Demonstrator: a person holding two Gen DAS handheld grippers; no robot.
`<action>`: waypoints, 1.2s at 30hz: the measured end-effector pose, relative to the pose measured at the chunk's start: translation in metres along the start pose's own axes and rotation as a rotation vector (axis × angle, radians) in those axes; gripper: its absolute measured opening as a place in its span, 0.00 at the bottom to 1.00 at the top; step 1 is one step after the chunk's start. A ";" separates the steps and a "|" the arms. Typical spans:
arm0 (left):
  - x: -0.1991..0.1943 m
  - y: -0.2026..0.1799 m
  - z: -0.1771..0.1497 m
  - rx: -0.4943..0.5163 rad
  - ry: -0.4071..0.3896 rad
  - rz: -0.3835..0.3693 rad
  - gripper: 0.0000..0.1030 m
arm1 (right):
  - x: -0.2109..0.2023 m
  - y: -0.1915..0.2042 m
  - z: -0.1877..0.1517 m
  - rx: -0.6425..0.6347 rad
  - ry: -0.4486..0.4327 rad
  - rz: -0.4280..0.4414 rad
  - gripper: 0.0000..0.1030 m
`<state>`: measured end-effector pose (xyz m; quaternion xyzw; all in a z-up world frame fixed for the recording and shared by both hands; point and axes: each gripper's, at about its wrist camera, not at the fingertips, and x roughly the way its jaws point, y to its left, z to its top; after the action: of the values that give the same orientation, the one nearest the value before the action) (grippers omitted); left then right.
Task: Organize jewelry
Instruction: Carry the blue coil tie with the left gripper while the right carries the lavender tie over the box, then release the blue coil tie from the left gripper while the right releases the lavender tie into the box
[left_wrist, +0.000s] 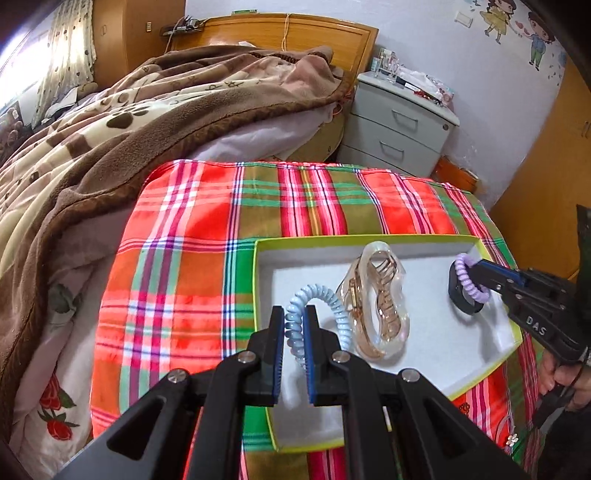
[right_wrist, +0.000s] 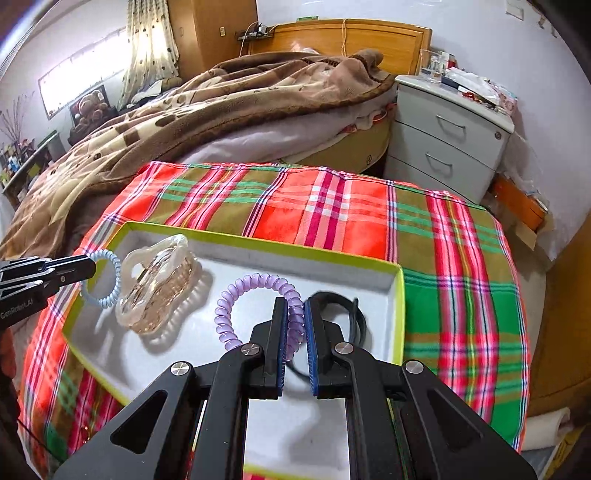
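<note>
A shallow box (left_wrist: 364, 240) (right_wrist: 266, 242) with a lime rim and white floor lies on the plaid cloth. My left gripper (left_wrist: 294, 314) (right_wrist: 90, 264) is shut on a light-blue spiral hair tie (left_wrist: 330, 301) (right_wrist: 110, 275) over the box's left part. My right gripper (right_wrist: 295, 306) (left_wrist: 476, 264) is shut on a purple spiral hair tie (right_wrist: 236, 295) (left_wrist: 467, 286) over the box's right part. A clear amber claw clip (left_wrist: 376, 302) (right_wrist: 159, 284) lies in the box between them. A black band (left_wrist: 458, 295) (right_wrist: 340, 301) lies in the box under the purple tie.
The plaid cloth (left_wrist: 221, 229) (right_wrist: 443, 258) covers a table beside a bed with a brown blanket (left_wrist: 129, 129). A grey nightstand (left_wrist: 399, 125) (right_wrist: 447, 140) stands behind. A small flower trinket (left_wrist: 511, 438) lies on the cloth at the right.
</note>
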<state>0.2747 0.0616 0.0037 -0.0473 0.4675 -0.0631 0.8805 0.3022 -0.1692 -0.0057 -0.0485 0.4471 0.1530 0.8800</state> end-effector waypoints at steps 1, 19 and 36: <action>0.002 0.001 0.002 -0.002 0.004 -0.001 0.10 | 0.004 0.000 0.002 -0.003 0.003 0.000 0.09; 0.034 0.004 0.001 -0.019 0.056 -0.020 0.10 | 0.042 0.016 0.014 -0.080 0.068 -0.010 0.09; 0.037 -0.001 0.001 -0.002 0.068 -0.027 0.20 | 0.047 0.019 0.015 -0.099 0.063 -0.034 0.10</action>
<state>0.2960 0.0545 -0.0261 -0.0524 0.4965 -0.0759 0.8631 0.3339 -0.1377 -0.0336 -0.1042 0.4656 0.1583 0.8644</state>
